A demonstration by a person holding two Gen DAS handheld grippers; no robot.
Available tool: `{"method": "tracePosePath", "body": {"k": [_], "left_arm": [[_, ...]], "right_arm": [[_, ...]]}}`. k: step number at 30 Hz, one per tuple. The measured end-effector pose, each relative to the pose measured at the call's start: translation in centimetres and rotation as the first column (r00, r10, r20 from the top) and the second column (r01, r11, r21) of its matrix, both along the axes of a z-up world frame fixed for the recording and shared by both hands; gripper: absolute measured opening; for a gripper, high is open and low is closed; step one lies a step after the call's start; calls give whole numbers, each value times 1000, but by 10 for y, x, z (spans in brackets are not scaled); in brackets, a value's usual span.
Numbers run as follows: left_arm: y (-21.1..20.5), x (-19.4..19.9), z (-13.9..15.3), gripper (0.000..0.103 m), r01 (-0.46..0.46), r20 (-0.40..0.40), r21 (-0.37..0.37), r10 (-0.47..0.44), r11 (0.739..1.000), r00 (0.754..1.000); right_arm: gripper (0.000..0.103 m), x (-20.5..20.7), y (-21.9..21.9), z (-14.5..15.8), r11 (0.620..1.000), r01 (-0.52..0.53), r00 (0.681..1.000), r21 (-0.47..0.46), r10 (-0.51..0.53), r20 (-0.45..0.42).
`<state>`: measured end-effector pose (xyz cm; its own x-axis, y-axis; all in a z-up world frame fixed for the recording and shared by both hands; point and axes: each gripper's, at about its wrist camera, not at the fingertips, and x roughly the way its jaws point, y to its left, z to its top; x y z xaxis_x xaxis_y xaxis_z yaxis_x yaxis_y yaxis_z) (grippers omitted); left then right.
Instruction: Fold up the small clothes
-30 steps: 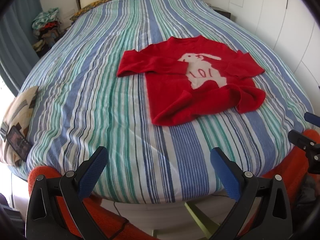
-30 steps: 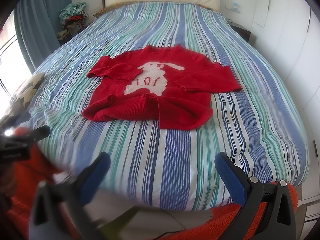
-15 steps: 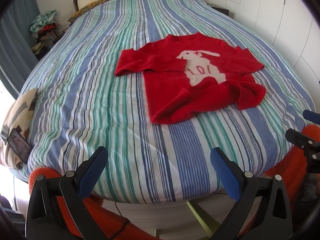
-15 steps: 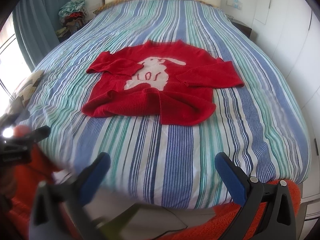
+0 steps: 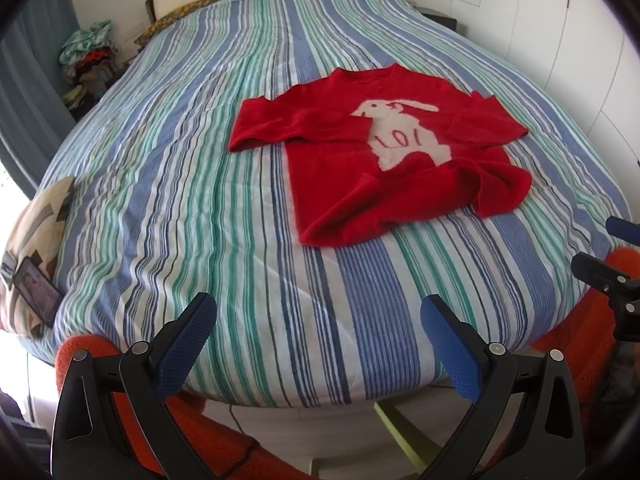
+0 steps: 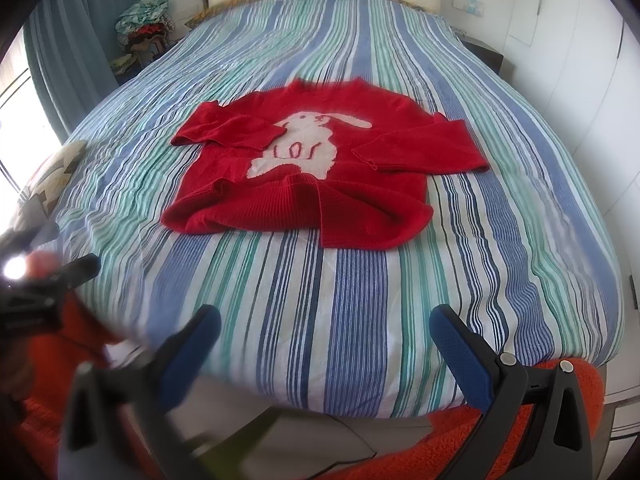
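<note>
Red sweater (image 5: pixel 384 160) lies mid-frame on the striped bed (image 5: pixel 200 200) (bare stripes below it); left gripper (image 5: pixel 318 340) and right gripper (image 6: pixel 324 340) gape wide, empty.

Foot-end wrist views — shared bed (image 5: pixel 248 216)

A small red knit sweater (image 5: pixel 372 160) (image 6: pixel 304 172) lies face up near the middle of the striped bed. A white rabbit with "101" shows on its chest. Both sleeves are folded inward across the front, and the ribbed hem is rumpled and bunched upward.
</note>
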<state>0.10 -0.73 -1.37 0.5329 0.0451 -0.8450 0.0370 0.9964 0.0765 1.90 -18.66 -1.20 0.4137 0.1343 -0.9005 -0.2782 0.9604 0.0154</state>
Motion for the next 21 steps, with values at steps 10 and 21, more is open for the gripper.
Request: {"method": "tracePosePath", "body": {"k": [10,21], "left_arm": [[-4,0,-1,102,7,-5,2,-7,1000,1000],[0,0,1,102,-4,-5,-8,4,1000,1000]], "right_arm": [[103,1,-8,0,999,29,1000,16,-29,1],[103,1,-12,1,998,53,999,17,-53,3]]}}
